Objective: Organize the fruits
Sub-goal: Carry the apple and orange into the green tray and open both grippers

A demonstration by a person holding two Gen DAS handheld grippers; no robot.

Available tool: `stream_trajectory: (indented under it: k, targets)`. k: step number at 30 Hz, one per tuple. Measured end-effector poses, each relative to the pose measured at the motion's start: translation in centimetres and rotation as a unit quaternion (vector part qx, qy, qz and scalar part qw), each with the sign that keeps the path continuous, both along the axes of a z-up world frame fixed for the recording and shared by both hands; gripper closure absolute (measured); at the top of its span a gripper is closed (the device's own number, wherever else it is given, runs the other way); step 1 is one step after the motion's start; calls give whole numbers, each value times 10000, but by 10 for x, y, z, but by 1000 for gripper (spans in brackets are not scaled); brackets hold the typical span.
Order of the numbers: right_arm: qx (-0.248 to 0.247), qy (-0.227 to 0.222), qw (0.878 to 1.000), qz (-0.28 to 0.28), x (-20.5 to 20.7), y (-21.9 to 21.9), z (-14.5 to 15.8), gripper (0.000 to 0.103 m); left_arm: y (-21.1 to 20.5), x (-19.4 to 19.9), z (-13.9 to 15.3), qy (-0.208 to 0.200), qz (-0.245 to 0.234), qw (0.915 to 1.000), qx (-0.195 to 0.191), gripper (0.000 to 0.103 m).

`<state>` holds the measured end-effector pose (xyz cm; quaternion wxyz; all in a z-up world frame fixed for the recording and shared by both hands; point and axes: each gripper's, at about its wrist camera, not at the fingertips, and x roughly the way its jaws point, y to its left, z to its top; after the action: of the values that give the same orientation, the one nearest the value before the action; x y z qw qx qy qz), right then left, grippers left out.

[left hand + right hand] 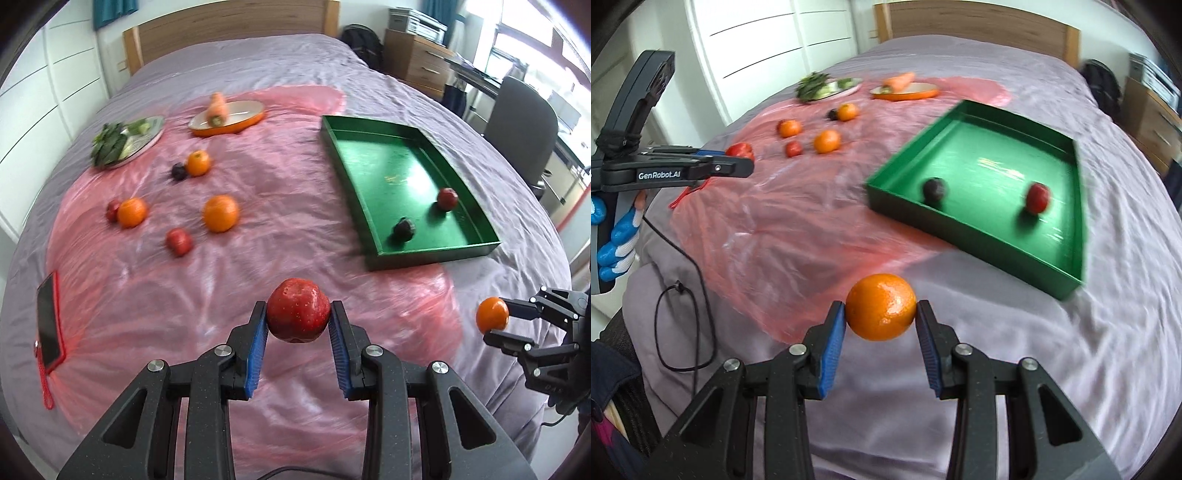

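Note:
My left gripper is shut on a red apple and holds it above the pink sheet. My right gripper is shut on an orange, held above the bed near the green tray; it also shows in the left wrist view. The tray holds a red fruit and a dark fruit. Loose on the sheet lie three oranges, a red fruit, another red one and a dark plum.
An orange dish with a carrot and a plate of greens sit at the back. A phone in a red case lies at the left. A chair and drawers stand right of the bed.

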<state>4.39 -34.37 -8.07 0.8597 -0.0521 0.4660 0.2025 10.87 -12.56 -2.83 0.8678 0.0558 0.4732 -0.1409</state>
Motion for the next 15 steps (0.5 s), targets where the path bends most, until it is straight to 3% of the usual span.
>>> stream_trajectory:
  k: [6,15]
  targets:
    - [19,-195,9991,-363,13,-38,11,38,-37,21,2,-43,-240,9997,-30,75]
    - [18,-549,9962,-671,80,-70,28,38,-84,65,1,-109,-439,9990,-39,75]
